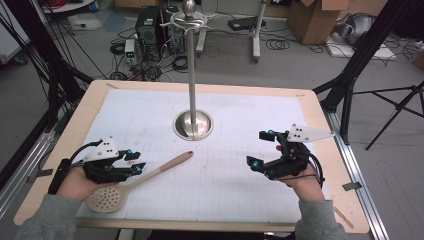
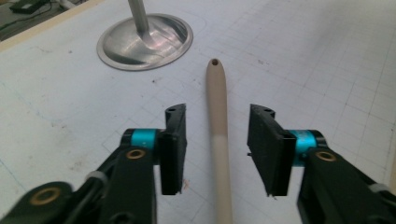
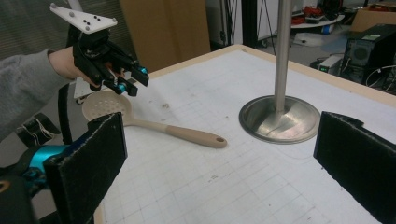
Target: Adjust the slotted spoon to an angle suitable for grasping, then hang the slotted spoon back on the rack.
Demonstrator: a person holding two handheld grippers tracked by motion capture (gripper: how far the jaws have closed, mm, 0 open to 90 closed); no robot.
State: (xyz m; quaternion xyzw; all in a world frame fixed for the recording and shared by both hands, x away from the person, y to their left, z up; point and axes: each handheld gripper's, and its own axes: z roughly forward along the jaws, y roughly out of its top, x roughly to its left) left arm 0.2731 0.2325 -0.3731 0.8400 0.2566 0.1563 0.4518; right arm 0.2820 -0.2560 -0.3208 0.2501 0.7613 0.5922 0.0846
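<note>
Hovering at the near-left of the tabletop (image 1: 150, 100), left gripper (image 1: 134, 163) has its jaws spread, straddling the slotted spoon's (image 1: 132, 185) handle without pinching it; pads clear on both sides in the left gripper view. Spoon lies flat, perforated bowl toward the near-left edge, handle end angled toward the steel stand (image 1: 192, 124) at mid-table. Stand's round base sits just past the handle tip, pole upright, a short gap between them. Right gripper (image 1: 259, 148) sits well apart at the near-right, jaws wide, empty. Open grid mat between the spoon and it.
</note>
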